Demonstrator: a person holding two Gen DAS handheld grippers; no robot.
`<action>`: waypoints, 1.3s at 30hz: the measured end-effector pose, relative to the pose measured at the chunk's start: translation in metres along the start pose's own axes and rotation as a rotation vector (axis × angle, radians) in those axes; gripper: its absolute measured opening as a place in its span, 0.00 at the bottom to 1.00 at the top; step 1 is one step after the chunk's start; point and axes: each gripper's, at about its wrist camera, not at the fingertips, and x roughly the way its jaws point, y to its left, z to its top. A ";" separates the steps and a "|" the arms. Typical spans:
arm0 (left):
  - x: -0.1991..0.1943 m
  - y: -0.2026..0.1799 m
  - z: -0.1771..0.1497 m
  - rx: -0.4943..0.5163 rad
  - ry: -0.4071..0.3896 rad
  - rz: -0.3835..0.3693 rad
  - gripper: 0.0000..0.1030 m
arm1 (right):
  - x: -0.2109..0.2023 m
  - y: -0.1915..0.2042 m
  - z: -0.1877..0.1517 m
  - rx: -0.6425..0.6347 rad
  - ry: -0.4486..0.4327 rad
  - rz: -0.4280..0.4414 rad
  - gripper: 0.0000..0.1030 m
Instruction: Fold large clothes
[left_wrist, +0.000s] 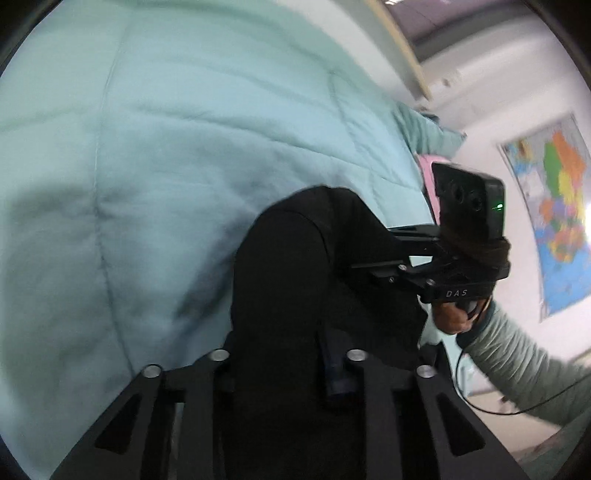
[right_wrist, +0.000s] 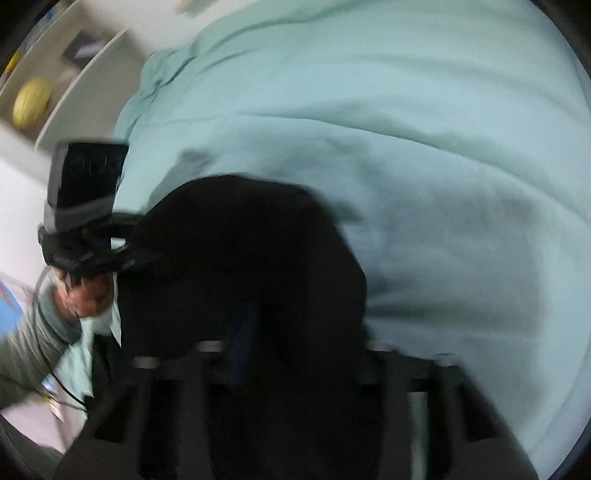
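A black garment hangs bunched between both grippers above a pale teal quilt. In the left wrist view my left gripper is shut on the black cloth, which covers its fingertips. The right gripper comes in from the right, its jaws closed on the garment's edge. In the blurred right wrist view the black garment fills the middle and hides my right gripper, shut on it. The left gripper grips the cloth at the left.
The teal quilt covers the bed under the garment. A coloured wall map hangs at the right. A white shelf with a yellow round object stands at the left. A pink item lies at the quilt's edge.
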 end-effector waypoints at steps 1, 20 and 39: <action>-0.008 -0.013 -0.005 0.032 -0.020 0.007 0.20 | -0.011 0.016 -0.007 -0.039 -0.016 -0.027 0.20; -0.139 -0.276 -0.233 0.459 -0.135 0.212 0.18 | -0.203 0.277 -0.249 -0.280 -0.290 -0.388 0.17; -0.051 -0.250 -0.447 0.553 -0.176 0.439 0.29 | -0.072 0.315 -0.456 -0.342 -0.254 -0.626 0.31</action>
